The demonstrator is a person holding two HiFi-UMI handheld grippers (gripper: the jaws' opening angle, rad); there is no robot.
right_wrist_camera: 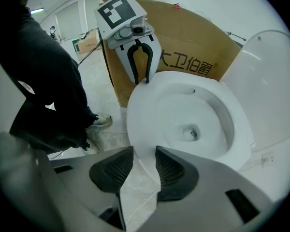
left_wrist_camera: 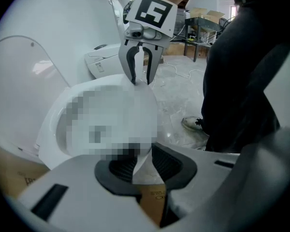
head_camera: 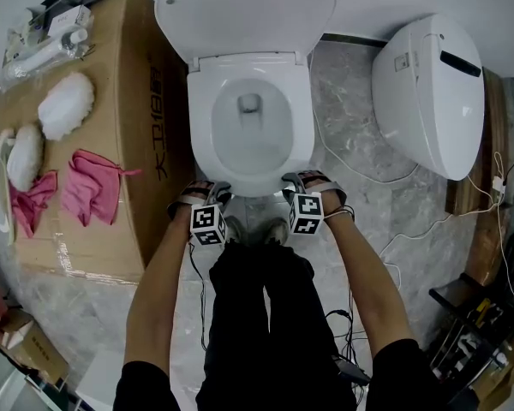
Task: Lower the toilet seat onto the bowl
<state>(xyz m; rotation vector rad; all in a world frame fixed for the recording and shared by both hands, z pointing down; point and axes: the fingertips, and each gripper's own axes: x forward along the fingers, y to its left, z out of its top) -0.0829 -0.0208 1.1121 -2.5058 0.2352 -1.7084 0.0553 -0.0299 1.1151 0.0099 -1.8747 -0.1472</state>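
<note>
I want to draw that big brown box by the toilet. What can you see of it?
The box is big, brown cardboard, standing on the grey floor close beside the white toilet, on the person's left. Dark characters are printed on the side facing the toilet, and clear tape shines at one corner. On top lie pink cloths, two fluffy white pads and a plastic-wrapped packet.

White pretty much everywhere: toilet seat (head_camera: 202,127), raised lid (head_camera: 244,11), and the second toilet (head_camera: 428,92), which has a black strip on it. Floor (head_camera: 351,135) is grey marble with pale veins. Cardboard box (head_camera: 146,144) is brown with dark printed characters, and there are pink cloths (head_camera: 90,187) and fluffy white dusters (head_camera: 67,105) on it. Marker cubes (head_camera: 207,223) are black-and-white squares, and the gripper pads (right_wrist_camera: 111,170) are dark grey and ribbed. The person's trousers (head_camera: 265,315) are black.
</note>
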